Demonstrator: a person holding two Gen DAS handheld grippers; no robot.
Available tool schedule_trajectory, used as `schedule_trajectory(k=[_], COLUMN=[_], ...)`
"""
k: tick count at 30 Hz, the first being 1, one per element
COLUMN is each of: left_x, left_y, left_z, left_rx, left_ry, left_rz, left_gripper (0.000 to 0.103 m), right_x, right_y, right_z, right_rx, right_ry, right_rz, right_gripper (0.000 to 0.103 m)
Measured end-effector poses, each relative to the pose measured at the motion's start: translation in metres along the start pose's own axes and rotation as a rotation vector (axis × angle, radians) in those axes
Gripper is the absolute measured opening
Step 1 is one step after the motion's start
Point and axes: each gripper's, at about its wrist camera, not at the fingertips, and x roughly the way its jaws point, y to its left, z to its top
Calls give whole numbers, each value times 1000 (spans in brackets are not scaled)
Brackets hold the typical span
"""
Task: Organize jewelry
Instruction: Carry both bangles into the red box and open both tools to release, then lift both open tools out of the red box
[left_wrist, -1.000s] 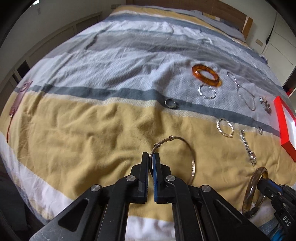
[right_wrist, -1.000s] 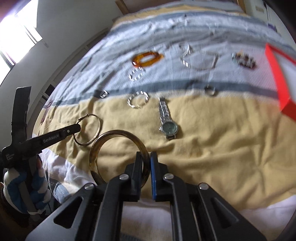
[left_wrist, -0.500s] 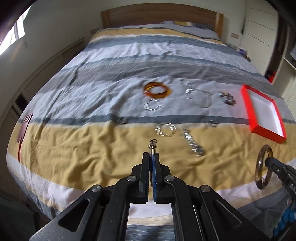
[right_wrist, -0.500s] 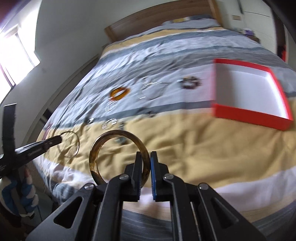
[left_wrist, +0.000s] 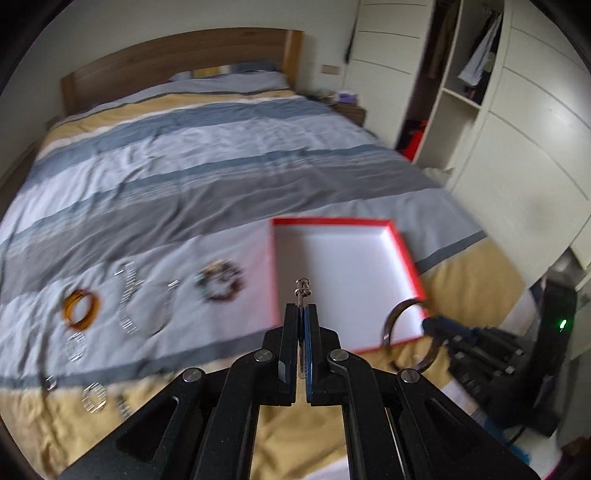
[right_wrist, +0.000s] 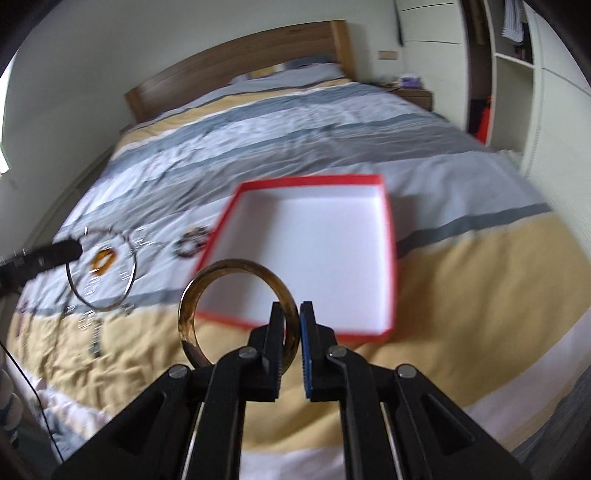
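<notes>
Bed (left_wrist: 221, 177) carries red-rimmed box (right_wrist: 384, 192) near its right edge, loose bracelets (left_wrist: 219, 280) left of it; left gripper (left_wrist: 303, 314) clamps thin silver hoop (right_wrist: 101, 267), right gripper (right_wrist: 291, 321) clamps amber bangle (right_wrist: 192, 299), both above bedspread.

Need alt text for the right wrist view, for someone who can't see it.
The right gripper grips a brown translucent bangle above a striped bed, before an empty red box. At left, the left gripper holds a thin silver hoop.
</notes>
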Motion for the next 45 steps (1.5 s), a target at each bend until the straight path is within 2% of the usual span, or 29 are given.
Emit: schedule_trajectory(k=[3,5,8,13,19,22,26,28,31,37,40,41,45], left_x=[48,85,133,163,163,159,154,149,143,119,107,103,83], left_y=[-11,-14,-12,11,-1,2,3,3,-2,-3,-9,-11,-17], left_z=[20,20,3,-29,-44,-45,-49,-55,-61,-82,-96,-101,-106], left_rx=[-34,-56,-45,-30,52,11,-14,-48,-42,-108,-98,-95,-87], left_ry=[38,100,188,255,261,290,320,353,378,431,434,429,372], left_rz=[-70,-80,-28,14,50,58,109,111,138,106,102,96,54], left_gripper=[3,3,3,4,7,8,10,10,11,12,13,14,32], right_x=[15,29,50,79,103,99,97,94,90,73,63,60,44], right_y=[-16,-21,-22,-13,2,-1,0,-3,1,0,5,5,4], right_z=[10,14,15,10,-1,-3,-6,-8,-13,-25,-35,-38,-39], right_rx=[-7,-19,-62,-154,-231,-236,-289,-280,-293,-243,-248,-241,-194], right_ry=[15,35,74,125,187,201,231,258,283,326,336,335,297], right_rz=[-56,-88,-113,-131,-138,-147,-193,-169,-169,-111,-105,-98,-57], right_gripper=[8,8,8,8,10,9,12,12,13,14,14,15,24])
